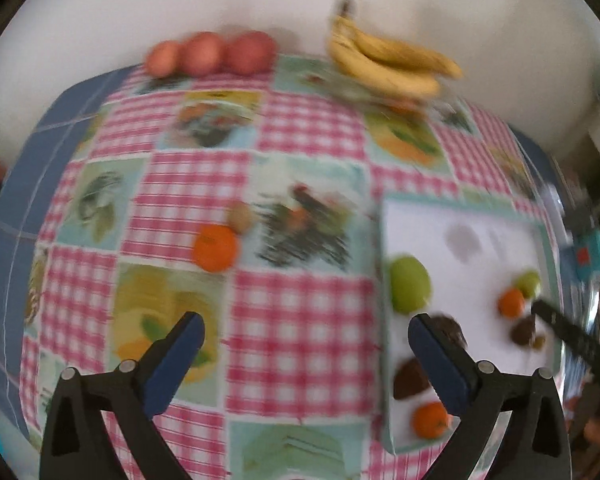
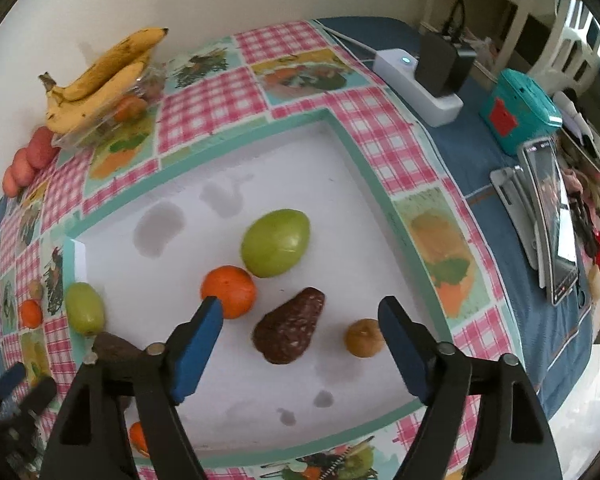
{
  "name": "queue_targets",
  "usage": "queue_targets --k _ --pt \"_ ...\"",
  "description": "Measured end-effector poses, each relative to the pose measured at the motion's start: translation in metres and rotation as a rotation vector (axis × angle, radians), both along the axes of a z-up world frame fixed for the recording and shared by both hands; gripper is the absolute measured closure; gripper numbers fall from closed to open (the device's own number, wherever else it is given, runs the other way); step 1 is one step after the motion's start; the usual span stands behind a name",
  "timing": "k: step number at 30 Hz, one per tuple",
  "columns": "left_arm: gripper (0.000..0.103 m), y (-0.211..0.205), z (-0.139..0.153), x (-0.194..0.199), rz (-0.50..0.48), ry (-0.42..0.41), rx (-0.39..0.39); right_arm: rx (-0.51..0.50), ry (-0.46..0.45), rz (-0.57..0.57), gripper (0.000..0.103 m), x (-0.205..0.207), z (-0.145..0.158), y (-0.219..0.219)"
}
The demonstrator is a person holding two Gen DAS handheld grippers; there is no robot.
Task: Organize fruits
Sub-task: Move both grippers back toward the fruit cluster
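Note:
A white tray with a teal rim lies on the checked tablecloth. In it are a large green fruit, an orange, a dark avocado, a small brown fruit, a smaller green fruit, another avocado and another orange. My right gripper is open above the avocado. My left gripper is open over the cloth, left of the tray. An orange and a small brown fruit lie on the cloth ahead of it.
Bananas on a clear container and three red apples sit at the far edge by the wall. A white power strip, a teal box and a phone on a stand are at the right.

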State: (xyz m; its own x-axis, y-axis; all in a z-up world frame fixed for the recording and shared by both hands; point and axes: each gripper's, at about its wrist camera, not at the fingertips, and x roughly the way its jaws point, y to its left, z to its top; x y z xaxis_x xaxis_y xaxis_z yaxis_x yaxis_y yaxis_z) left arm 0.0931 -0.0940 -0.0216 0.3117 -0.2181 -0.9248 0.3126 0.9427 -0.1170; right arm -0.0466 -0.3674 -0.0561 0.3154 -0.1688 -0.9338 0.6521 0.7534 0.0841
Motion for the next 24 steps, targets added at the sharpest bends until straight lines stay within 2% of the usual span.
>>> queue_targets --k 1,4,8,14,21,24 --pt "0.000 0.009 0.002 0.006 0.034 0.000 -0.017 -0.003 -0.010 0.010 0.022 0.002 0.001 0.002" --pt "0.000 0.031 0.005 0.018 0.104 0.000 -0.039 -0.024 -0.025 0.054 0.011 0.010 0.007 0.015" --pt "0.000 0.059 0.012 0.030 0.179 -0.039 -0.016 -0.039 -0.055 0.135 0.011 0.023 0.015 0.039" --pt "0.000 0.091 0.019 0.044 0.220 -0.085 0.031 -0.051 -0.089 0.245 0.011 0.038 0.024 0.076" --pt "0.000 0.130 0.025 0.055 0.315 -0.130 0.060 -0.072 -0.101 0.300 0.011 0.049 0.024 0.100" --pt "0.000 0.139 0.025 0.058 0.328 -0.125 0.033 -0.068 -0.122 0.314 0.011 0.053 0.027 0.109"
